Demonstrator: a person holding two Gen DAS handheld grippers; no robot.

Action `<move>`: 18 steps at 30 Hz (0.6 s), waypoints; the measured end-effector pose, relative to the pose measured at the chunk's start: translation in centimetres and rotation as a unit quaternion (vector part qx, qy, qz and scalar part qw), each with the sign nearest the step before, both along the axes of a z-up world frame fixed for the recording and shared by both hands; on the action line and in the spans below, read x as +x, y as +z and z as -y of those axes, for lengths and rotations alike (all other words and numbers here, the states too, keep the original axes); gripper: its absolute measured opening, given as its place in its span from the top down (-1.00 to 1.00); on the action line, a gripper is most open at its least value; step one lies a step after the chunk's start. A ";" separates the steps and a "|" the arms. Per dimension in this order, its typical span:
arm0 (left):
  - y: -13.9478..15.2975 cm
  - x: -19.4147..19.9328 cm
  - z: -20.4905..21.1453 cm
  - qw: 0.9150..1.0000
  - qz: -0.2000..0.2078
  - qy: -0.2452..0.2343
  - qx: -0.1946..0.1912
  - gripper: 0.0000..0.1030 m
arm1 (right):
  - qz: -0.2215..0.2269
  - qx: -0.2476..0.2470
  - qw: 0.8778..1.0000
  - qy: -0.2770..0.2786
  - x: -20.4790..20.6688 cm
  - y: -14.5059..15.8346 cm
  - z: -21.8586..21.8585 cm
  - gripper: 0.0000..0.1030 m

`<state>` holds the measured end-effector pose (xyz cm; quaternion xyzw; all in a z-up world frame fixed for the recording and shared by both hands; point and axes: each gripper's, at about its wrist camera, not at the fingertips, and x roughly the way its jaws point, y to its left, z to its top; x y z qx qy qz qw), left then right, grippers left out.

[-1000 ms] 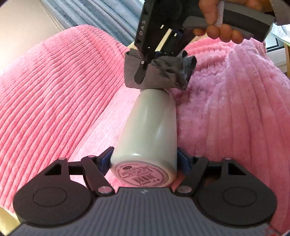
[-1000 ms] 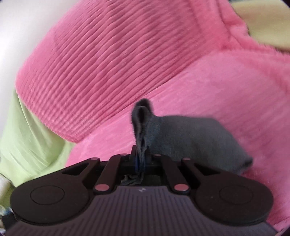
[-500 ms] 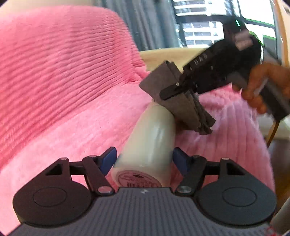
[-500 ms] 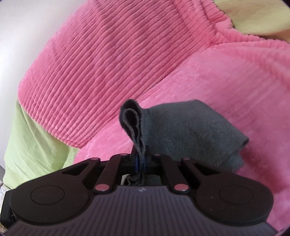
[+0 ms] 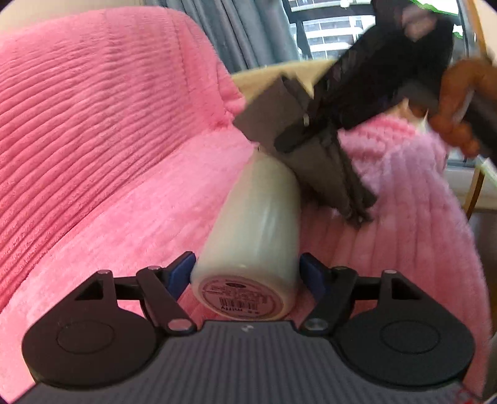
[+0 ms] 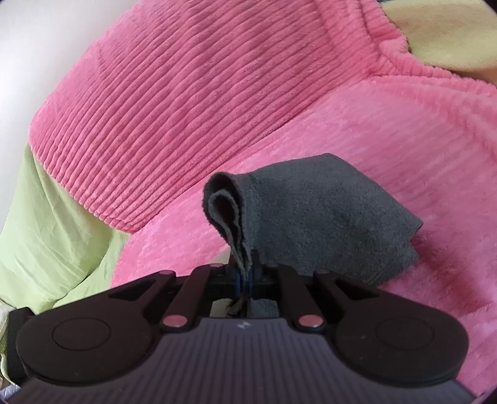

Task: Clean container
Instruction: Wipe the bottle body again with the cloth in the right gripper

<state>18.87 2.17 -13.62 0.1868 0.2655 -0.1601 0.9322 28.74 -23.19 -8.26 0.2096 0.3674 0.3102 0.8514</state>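
Observation:
My left gripper (image 5: 247,273) is shut on a pale cream bottle-shaped container (image 5: 257,230), gripping it near its base, where a round barcode label faces the camera. The container points away over the pink sofa. My right gripper (image 6: 245,273) is shut on a folded dark grey cloth (image 6: 313,214). In the left wrist view the right gripper (image 5: 307,136) comes in from the upper right and holds the cloth (image 5: 313,161) against the far end of the container, hiding its top.
A pink corduroy sofa (image 5: 102,124) fills both views, backrest to the left. A light green cover (image 6: 46,223) hangs at the left in the right wrist view. Grey curtains and a window (image 5: 313,28) stand behind the sofa.
The cloth has shifted from draping over the container's top to its upper right side. The right gripper has swung to the right. The left view has tilted up towards the window.

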 end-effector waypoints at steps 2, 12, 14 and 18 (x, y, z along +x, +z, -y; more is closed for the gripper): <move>-0.1 0.3 0.3 1.000 -0.004 -0.002 0.005 -0.42 | 0.012 0.005 1.000 0.025 -0.6 0.9 -0.9 0.91; 0.0 0.3 1.3 0.999 -0.018 0.000 0.027 -0.40 | -0.019 0.007 0.989 0.149 -0.6 0.9 -7.6 0.98; 0.0 0.3 1.4 0.999 -0.018 -0.001 0.030 -0.40 | -0.029 0.019 0.989 0.144 0.2 0.6 -7.2 0.98; -0.1 0.2 1.5 0.999 -0.017 0.000 0.029 -0.40 | -0.015 0.003 0.993 0.115 1.4 0.5 -6.1 0.99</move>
